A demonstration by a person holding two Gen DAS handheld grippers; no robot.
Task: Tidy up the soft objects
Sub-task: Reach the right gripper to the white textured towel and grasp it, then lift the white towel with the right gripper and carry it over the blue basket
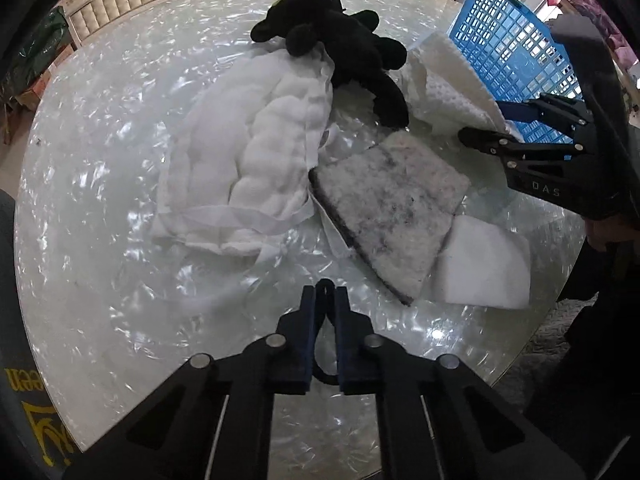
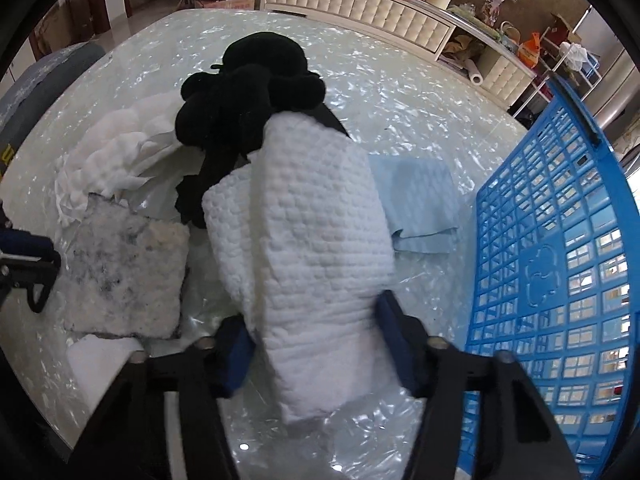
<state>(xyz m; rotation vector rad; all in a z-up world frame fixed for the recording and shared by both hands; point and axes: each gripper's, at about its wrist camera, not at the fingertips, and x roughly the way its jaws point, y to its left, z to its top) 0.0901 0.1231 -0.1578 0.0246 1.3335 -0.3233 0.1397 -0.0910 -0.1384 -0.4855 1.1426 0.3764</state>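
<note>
Soft things lie on a round pearly table point(image 1: 100, 200). My right gripper point(image 2: 316, 340) is shut on a white textured towel point(image 2: 312, 240), its jaws on both sides of the fold; this gripper point(image 1: 490, 126) and the towel point(image 1: 448, 84) also show in the left wrist view. A black plush toy point(image 1: 344, 48) lies behind, partly under the towel in the right wrist view point(image 2: 240, 96). A fluffy white cloth point(image 1: 264, 148), a grey speckled pad point(image 1: 392, 204) and a white foam piece point(image 1: 484, 268) lie near. My left gripper point(image 1: 325, 300) is shut and empty, over bare table.
A blue lattice basket point(image 2: 560, 280) stands at the right of the towel, also seen in the left wrist view point(image 1: 504, 40). A light blue cloth point(image 2: 420, 204) lies flat by the basket. A tufted white cabinet point(image 2: 360, 4) stands beyond the table.
</note>
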